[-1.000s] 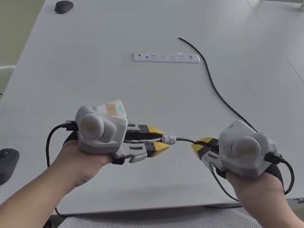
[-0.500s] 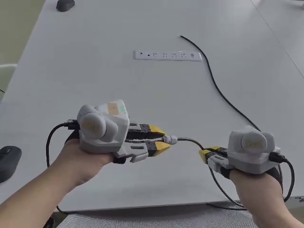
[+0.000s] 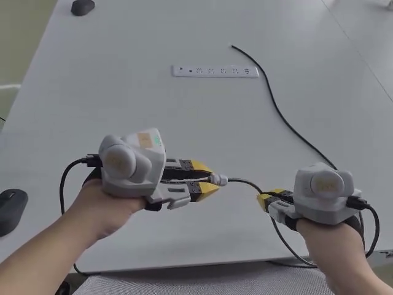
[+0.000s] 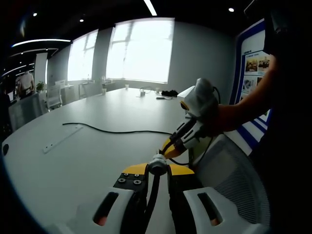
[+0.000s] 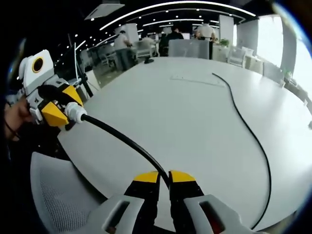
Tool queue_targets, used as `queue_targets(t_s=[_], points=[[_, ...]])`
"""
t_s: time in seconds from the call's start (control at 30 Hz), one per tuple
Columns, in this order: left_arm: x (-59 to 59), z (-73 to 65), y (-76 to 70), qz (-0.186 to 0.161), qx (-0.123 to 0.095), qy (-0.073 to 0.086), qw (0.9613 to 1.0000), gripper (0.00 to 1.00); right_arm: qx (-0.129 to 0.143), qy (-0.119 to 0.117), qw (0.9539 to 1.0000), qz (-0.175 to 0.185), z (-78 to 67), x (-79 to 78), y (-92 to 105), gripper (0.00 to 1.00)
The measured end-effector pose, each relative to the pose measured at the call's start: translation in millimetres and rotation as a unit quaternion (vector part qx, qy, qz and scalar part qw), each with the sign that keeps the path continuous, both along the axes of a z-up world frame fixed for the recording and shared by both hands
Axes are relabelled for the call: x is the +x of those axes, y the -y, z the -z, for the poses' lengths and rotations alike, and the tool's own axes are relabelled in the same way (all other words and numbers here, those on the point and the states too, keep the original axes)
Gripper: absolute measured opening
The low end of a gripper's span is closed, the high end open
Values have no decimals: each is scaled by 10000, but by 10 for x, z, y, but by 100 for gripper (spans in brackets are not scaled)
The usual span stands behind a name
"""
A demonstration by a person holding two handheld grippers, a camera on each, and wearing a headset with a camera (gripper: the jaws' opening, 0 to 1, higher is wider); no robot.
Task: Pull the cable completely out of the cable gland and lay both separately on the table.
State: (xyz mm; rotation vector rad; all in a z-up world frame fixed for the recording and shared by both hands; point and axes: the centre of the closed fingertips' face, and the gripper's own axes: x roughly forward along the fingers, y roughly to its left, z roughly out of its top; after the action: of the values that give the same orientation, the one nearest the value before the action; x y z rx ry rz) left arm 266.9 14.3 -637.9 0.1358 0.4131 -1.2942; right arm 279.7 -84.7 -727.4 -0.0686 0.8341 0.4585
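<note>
A small white cable gland (image 3: 219,180) sits at the yellow tips of my left gripper (image 3: 212,179), which is shut on it. A black cable (image 3: 242,182) comes out of the gland and arcs right to my right gripper (image 3: 264,200), shut on the cable. Both are held just above the table's near edge. In the left gripper view the gland (image 4: 157,164) is pinched between the jaws of the left gripper (image 4: 157,171). In the right gripper view the cable (image 5: 122,138) runs from the gland (image 5: 75,112) to the right gripper (image 5: 164,176).
A white power strip (image 3: 215,71) lies mid-table, and a long black lead (image 3: 288,126) runs from beside it toward the right hand. One dark mouse (image 3: 81,7) is at the far left, another (image 3: 9,210) at the near left edge. A mesh chair (image 3: 184,286) is below.
My right gripper has moved right and toward me, away from the gland, and a longer stretch of cable shows between the two grippers. The left gripper has stayed put.
</note>
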Motion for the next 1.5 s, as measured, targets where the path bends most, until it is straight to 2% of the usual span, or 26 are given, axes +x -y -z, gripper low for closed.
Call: queue_targets(t_s=[0.27,0.4,0.5,0.53,0.6,0.73,0.83,0.93,0.97,1.03,1.13,1.2,1.5], points=[[20,5,-10,-52,0,-33,10000,15,-244,81,9990,-379,-4,-33,-19,3],[41,-4,-6,-78,-25,-70,9999,15,-309,79,9983,-480,-42,-60,2,8],[50,2,0,-81,-19,-89,9999,15,-379,201,9968,-672,-129,-77,-17,14],[48,13,1,-79,3,-97,9999,15,-471,349,9941,-910,-190,-72,-52,16],[48,14,2,-77,-1,-98,9999,15,-682,543,9901,-1099,-271,-55,-65,18],[60,19,-1,-89,-1,-120,9999,15,-715,902,9815,-1528,-484,-22,-233,23],[65,12,-1,-89,-11,-115,9999,15,-843,1181,9712,-1892,-607,13,-389,24],[61,9,-2,-77,-14,-115,9999,15,-983,1328,9641,-2078,-658,40,-487,23],[62,9,-4,-76,-4,-112,9999,15,-1017,1435,9600,-2180,-685,55,-545,23],[63,7,-7,-79,2,-113,9999,15,-1006,1369,9586,-2283,-668,45,-625,23],[68,13,-7,-92,3,-123,9999,15,-1173,1391,9511,-2495,-629,48,-700,21],[65,9,5,-94,-8,-124,9999,15,-1206,1393,9479,-2598,-600,39,-751,18],[65,12,26,-76,-17,-136,9999,15,-1298,1518,9372,-2860,-612,19,-864,9]])
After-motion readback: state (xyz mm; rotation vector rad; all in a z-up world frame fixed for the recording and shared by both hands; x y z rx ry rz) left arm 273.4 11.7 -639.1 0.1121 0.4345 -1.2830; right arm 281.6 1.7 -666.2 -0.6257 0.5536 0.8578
